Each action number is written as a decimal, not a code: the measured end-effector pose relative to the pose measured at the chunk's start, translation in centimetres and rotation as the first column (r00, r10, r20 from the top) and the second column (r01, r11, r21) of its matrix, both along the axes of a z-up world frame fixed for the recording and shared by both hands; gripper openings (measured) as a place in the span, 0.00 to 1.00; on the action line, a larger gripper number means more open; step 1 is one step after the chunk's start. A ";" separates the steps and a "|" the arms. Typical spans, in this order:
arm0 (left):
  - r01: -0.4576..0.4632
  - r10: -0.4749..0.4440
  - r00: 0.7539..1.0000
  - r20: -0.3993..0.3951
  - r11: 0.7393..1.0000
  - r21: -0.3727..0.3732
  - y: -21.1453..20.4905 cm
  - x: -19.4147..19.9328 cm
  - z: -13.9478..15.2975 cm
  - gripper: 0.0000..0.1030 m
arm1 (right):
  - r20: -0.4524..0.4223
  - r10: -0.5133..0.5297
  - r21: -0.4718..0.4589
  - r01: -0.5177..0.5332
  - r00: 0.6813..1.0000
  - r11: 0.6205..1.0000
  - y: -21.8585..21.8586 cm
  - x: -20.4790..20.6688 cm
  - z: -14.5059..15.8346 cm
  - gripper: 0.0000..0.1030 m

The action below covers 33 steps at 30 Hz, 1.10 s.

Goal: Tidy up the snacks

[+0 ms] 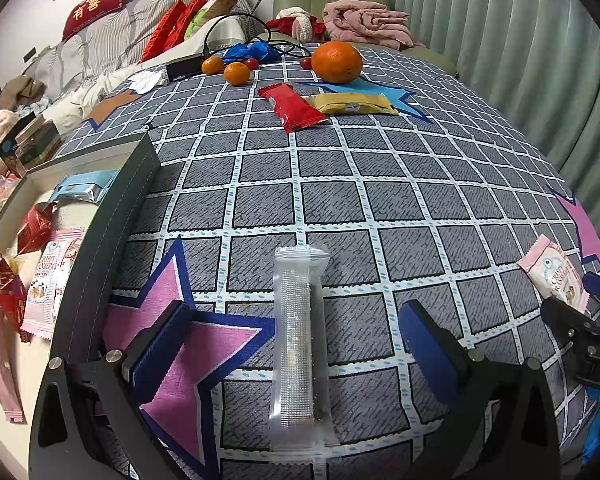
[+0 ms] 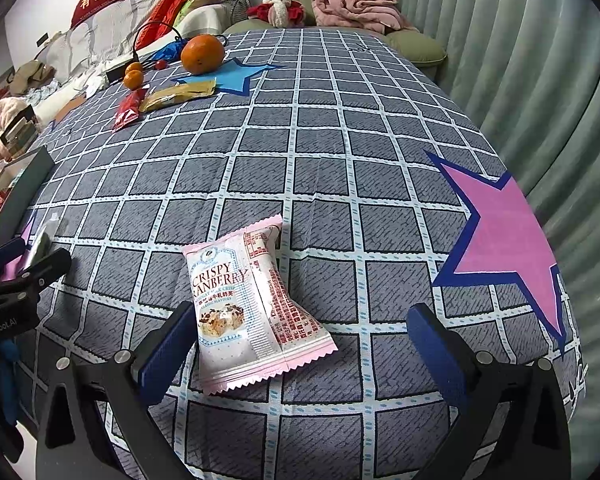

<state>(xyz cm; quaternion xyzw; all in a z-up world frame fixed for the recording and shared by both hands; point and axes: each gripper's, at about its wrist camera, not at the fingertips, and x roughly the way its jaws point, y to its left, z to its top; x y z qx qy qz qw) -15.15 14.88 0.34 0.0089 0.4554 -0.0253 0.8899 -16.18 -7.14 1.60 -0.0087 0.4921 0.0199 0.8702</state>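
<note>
Both jaws stand wide apart, nothing clamped. Left gripper (image 1: 296, 344) straddles a clear packet (image 1: 298, 344) lying lengthwise on the checked cloth (image 1: 380, 200) of the worktop, partly over a pink star print. Right gripper (image 2: 300, 344) straddles the pink cranberry crisp packet (image 2: 252, 312), which lies slanted, its near end closer to the left pad than the right.

The grey tray (image 1: 112, 216) sits at the left edge, already holding several snacks: a blue packet, red wrappers, more pink packets. A red packet (image 1: 292, 108) and a yellow packet (image 1: 354, 103) lie far across the cloth near a large orange (image 1: 337, 62), not yet gathered.

Risks, as judged from here:
- Clear packet is thin, flat and slick. Closing on it from the sides may buckle it or let it skid out, since little height stands above the cloth.
- Pads may pinch the cloth along with a packet; lifting would then drag the cloth and shift the far snacks and fruit.
- Pink packet is off-centre and angled. One pad likely touches first and pushes or spins it instead of gripping; a hold on a crimped edge alone could slip in transit.
- The two grippers are near each other, each showing in the other's view. Both heading left to the tray at once could collide.
- Tray wall stands tall on this side; a low carry could snag the packet on the rim.
</note>
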 end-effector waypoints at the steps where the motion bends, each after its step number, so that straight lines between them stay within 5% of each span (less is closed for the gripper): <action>1: 0.000 0.000 1.000 0.000 1.000 0.000 0.0 0.0 0.0 1.00 | -0.006 0.013 0.001 -0.013 1.000 1.000 0.2 0.1 0.0 1.00; 5: 0.000 0.000 1.000 0.000 1.000 0.000 0.0 0.0 0.0 1.00 | -0.029 0.115 0.002 -0.115 0.993 0.993 1.9 0.7 0.0 1.00; 23: 0.007 -0.007 1.000 -0.004 1.000 -0.002 0.0 0.0 0.0 1.00 | -0.023 0.173 0.006 -0.173 0.985 0.985 2.7 2.1 -0.3 1.00; 29: 0.014 -0.014 0.999 -0.048 1.000 0.003 -0.2 0.3 0.1 0.99 | -0.091 0.168 0.006 -0.168 0.982 0.986 3.0 2.7 -0.3 1.00; 31: 0.021 -0.021 0.997 -0.072 1.000 0.002 -0.3 0.2 0.4 0.90 | -0.092 0.179 0.005 -0.179 0.980 0.984 3.1 2.4 -0.2 0.98; 32: 0.029 -0.029 0.996 -0.079 1.000 0.000 -0.4 0.1 0.6 0.85 | -0.083 0.183 0.007 -0.183 0.979 0.983 3.0 2.3 0.0 0.90; 33: 0.038 -0.038 0.996 -0.080 0.999 -0.004 -0.5 -0.1 0.9 0.70 | -0.069 0.187 0.009 -0.187 0.980 0.982 3.0 2.0 0.4 0.72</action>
